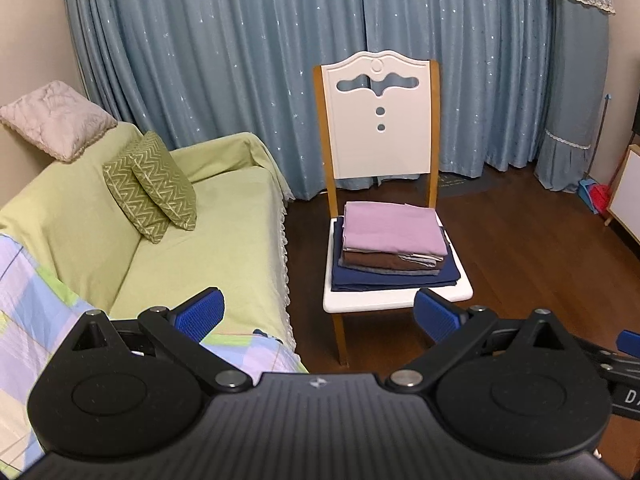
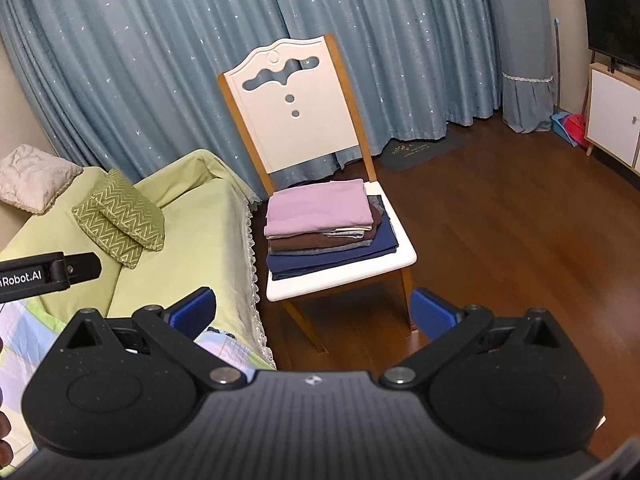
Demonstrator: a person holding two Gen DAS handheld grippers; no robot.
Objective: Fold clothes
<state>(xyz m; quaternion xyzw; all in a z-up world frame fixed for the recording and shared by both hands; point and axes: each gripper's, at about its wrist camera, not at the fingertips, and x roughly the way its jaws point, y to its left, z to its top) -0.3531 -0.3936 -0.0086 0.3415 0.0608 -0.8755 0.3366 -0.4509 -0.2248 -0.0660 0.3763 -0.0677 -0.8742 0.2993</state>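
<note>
Both grippers held up in the air facing the chair, neither touching anything. Left gripper (image 1: 319, 314): blue-padded fingers spread wide apart, nothing between them. Right gripper (image 2: 313, 312): same, fingers wide apart and empty. Part of the left gripper's black body with white lettering shows at the left edge of the right wrist view.

Stack of folded clothes (image 1: 394, 250) sits on the white seat of the chair (image 1: 380, 136), toward the back of the seat, leaving the front edge bare. Top piece is a lilac folded garment (image 2: 320, 208); under it brown and grey layers; at the bottom a navy folded piece (image 2: 336, 256), wider than the rest and reaching nearer the front edge. The chair has a white back with cut-outs and brown wooden legs, standing on the dark wood floor (image 2: 500, 240).

Just left of the chair, a sofa (image 1: 208, 232) under a light green cover with a lace trim on its end. Two green zigzag cushions (image 1: 154, 186) lean together against the sofa back; a pale quilted cushion (image 1: 54, 122) rests on top of the back near the wall. A pastel checked cloth (image 1: 24, 292) is spread on the near part of the sofa, below the left gripper; whether it is clothing or a sheet I cannot tell.

Behind everything, blue-grey curtains (image 1: 240, 60) with small star dots. A white cabinet (image 2: 612, 116) stands at the right wall, a dark screen on top, a blue and red dustpan set (image 2: 570, 126) beside it on the floor. Nothing stands between the grippers and the chair.
</note>
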